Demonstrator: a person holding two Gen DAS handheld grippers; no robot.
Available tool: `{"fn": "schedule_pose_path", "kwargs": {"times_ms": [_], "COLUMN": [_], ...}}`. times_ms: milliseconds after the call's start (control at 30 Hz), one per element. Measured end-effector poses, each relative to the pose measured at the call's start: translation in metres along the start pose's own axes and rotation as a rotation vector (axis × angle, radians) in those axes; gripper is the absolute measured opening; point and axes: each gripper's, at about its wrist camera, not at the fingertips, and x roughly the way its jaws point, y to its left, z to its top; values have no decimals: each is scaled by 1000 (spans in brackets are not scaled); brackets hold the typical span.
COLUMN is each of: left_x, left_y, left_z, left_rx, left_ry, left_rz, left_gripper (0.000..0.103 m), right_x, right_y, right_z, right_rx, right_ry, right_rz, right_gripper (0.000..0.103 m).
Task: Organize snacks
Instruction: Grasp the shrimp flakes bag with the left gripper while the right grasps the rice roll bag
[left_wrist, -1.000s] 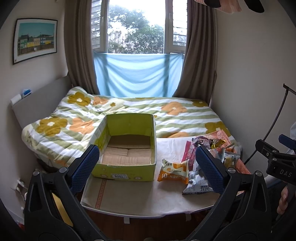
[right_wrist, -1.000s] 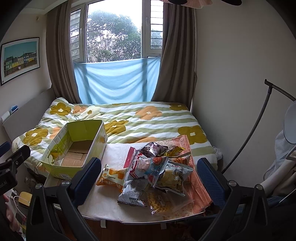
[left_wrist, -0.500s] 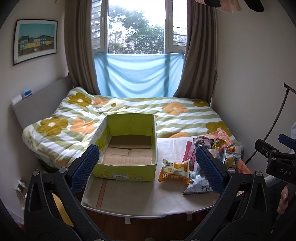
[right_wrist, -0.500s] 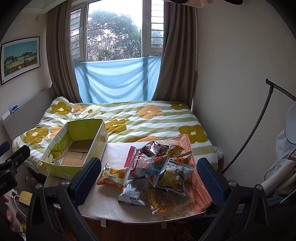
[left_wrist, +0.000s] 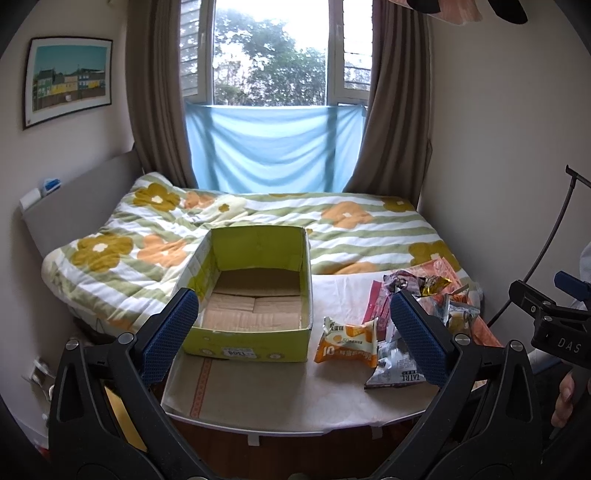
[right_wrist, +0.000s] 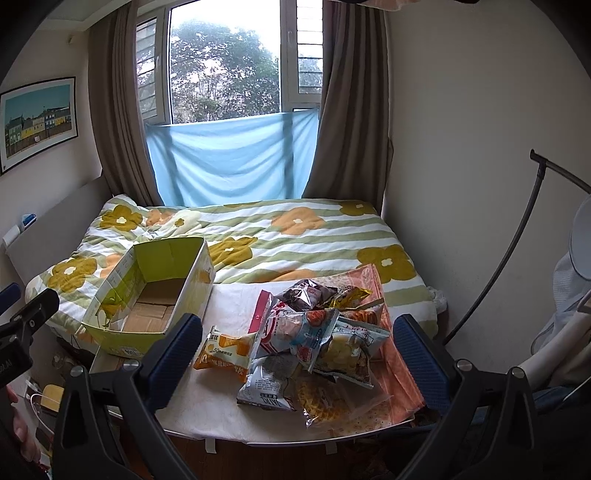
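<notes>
Reaching into that loose heap of snack packets (right_wrist: 317, 343) is where I'd expect trouble: the bags overlap, are slick and puffed with air, so a pinch on one corner could drag its neighbours along or let the packet slip out on the way across. The clear bag (right_wrist: 332, 402) at the near edge of the heap lies close to the table's near rim and could be nudged off. The green box (left_wrist: 255, 291) is light, open-topped card; a bump from a finger would likely shove it along the cloth.

Both tools hang above the near edge, holding nothing. The left gripper (left_wrist: 291, 325) has its blue fingers (left_wrist: 170, 332) spread wide, the box seen between them. The right gripper (right_wrist: 295, 350) is likewise spread wide, with the heap between its fingers.

The box, bare inside, sits at the left of the table (left_wrist: 258, 398). The orange packet (left_wrist: 347, 345) lies alone just right of it, not touching, with the heap further right on a pink sheet (right_wrist: 399, 373).

The table wears a pale cloth and stands against a bed (right_wrist: 295, 240) with a striped, flowered quilt. At the far wall a window (left_wrist: 273, 55) has brown curtains and a blue cloth across its lower part; a framed picture (left_wrist: 68, 79) hangs on the left wall
</notes>
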Motion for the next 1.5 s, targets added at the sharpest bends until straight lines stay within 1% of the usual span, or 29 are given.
{"fn": "schedule_pose_path", "kwargs": {"times_ms": [167, 300, 400, 533, 633, 733, 800, 867, 1033, 1133, 1267, 1333, 1500], "left_x": [25, 55, 81, 110, 133, 160, 180, 197, 246, 275, 299, 310, 331], "left_y": [-7, -17, -28, -52, -80, -107, -125, -142, -180, -191, -201, -206, -205], "left_z": [8, 3, 0, -4, -9, -12, -14, -18, -31, -40, -51, -58, -72], "left_rx": [68, 111, 127, 134, 151, 161, 157, 161, 160, 130, 106, 104, 53], "left_ry": [59, 109, 160, 220, 258, 324, 383, 417, 522, 596, 666, 697, 768], "left_rz": [-60, -157, -225, -300, -343, -379, -424, -446, -454, -437, -435, -420, -430], "left_gripper": [103, 103, 103, 103, 103, 103, 103, 103, 103, 102, 102, 102, 102], "right_x": [11, 30, 42, 65, 85, 108, 126, 142, 180, 201, 218, 228, 246], "right_y": [-15, -35, -50, -78, -97, -114, -124, -131, -137, -139, -140, -143, -153], "right_z": [-7, -19, -25, -38, -46, -53, -57, -60, -68, -75, -76, -76, -76], "right_rx": [65, 140, 160, 235, 284, 319, 335, 341, 347, 357, 335, 330, 352], "right_ry": [45, 93, 119, 199, 253, 300, 336, 365, 424, 461, 477, 487, 504], "right_rz": [-16, -54, -80, -42, -32, -6, 32, 68, 161, 221, 277, 292, 333], "right_gripper": [103, 103, 103, 103, 103, 103, 103, 103, 103, 103, 103, 103, 103]}}
